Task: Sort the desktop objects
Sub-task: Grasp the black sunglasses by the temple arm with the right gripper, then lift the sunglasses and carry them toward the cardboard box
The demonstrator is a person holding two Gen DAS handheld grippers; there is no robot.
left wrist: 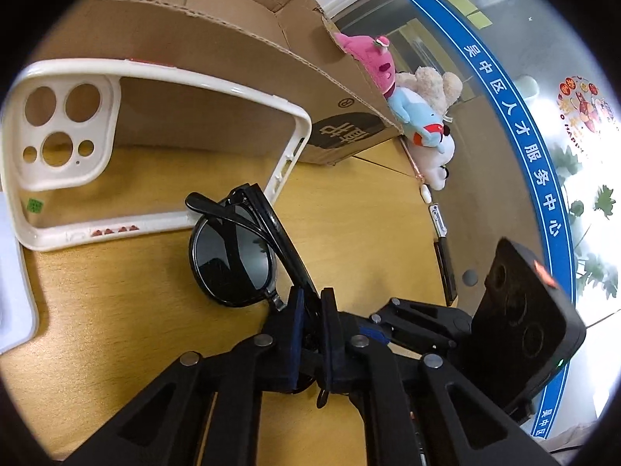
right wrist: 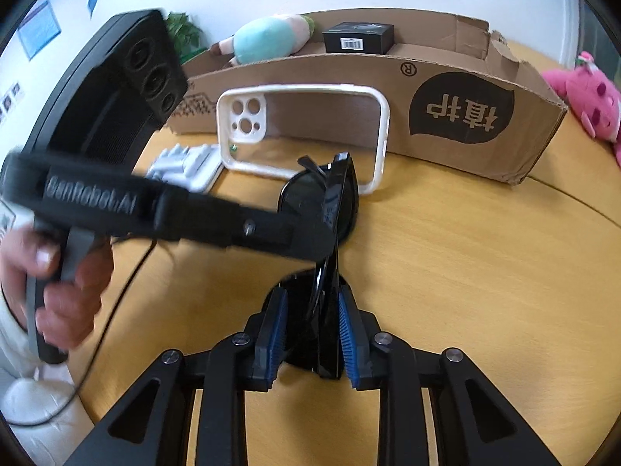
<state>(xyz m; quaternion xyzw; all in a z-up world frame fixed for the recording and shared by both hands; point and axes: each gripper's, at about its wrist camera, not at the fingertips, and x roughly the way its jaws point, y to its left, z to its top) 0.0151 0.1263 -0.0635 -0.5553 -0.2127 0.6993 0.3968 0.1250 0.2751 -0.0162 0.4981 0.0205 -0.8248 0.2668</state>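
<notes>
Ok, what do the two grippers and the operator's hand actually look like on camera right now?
Both are black linkage frames with silver pivot bolts. The right gripper has ribbed blue pads; the left gripper shows dark blue pads. The left unit's body reads "GenRobot.AI" in raised letters, carries a black three-lens camera block and trails a thin black cable. A bare hand with a white sleeve grips its grey handle.
</notes>
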